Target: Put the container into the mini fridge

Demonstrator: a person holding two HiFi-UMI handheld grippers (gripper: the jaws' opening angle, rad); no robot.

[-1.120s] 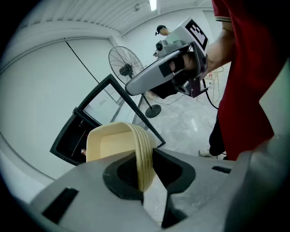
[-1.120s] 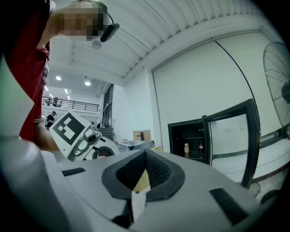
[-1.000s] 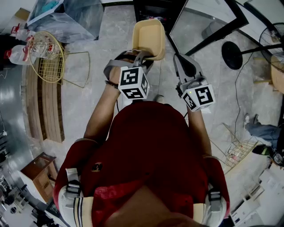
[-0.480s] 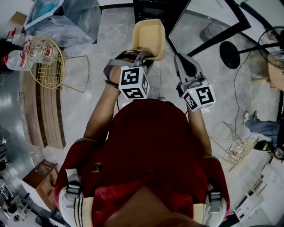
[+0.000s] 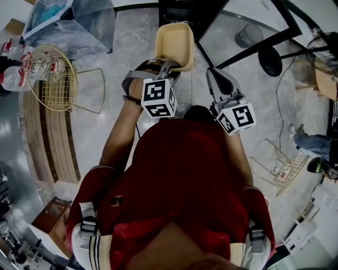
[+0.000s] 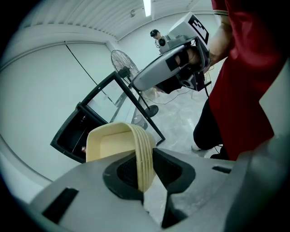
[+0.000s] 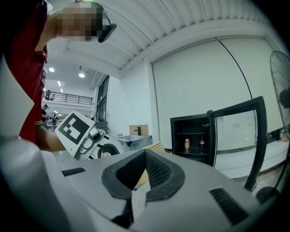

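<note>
A cream plastic container (image 5: 174,46) hangs out in front of the person, and my left gripper (image 5: 161,68) is shut on its near rim. In the left gripper view the ribbed rim (image 6: 142,158) is pinched between the dark pads. My right gripper (image 5: 215,79) is level with it to the right, shut, with nothing between its jaws. The black mini fridge (image 7: 192,140) stands ahead with its glass door (image 7: 235,131) swung open. Two drinks (image 7: 187,145) stand on a shelf inside. In the head view the fridge (image 5: 179,10) is just beyond the container.
A gold wire basket (image 5: 53,76) and plastic bottles (image 5: 13,74) are on the floor at the left, beside wooden planks (image 5: 50,137). A fan's round base (image 5: 270,62) stands right of the open door. A wire rack (image 5: 282,169) lies at the right.
The floor and fridge have shifted slightly in the head view as the person moves. Both grippers keep their pose, and the left one still grips the container.
</note>
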